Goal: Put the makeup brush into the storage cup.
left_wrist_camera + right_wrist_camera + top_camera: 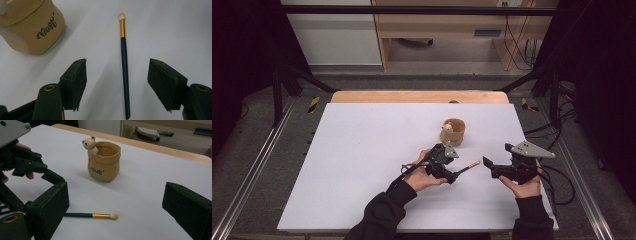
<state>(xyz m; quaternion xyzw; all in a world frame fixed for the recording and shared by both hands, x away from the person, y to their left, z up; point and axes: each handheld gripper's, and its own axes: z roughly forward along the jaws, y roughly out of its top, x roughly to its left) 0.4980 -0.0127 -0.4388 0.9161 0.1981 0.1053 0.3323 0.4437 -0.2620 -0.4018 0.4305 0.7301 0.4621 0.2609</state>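
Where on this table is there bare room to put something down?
The white sheet is bare across its left half and far edge. It is crowded at right, around the tan bear-trimmed pot, the dark gold-banded brush and both hands.

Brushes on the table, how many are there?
1. The brush lies flat on the white table, between the open jaws of the left tool, near the bear cup.

The brush lies on the table, just before the pot.
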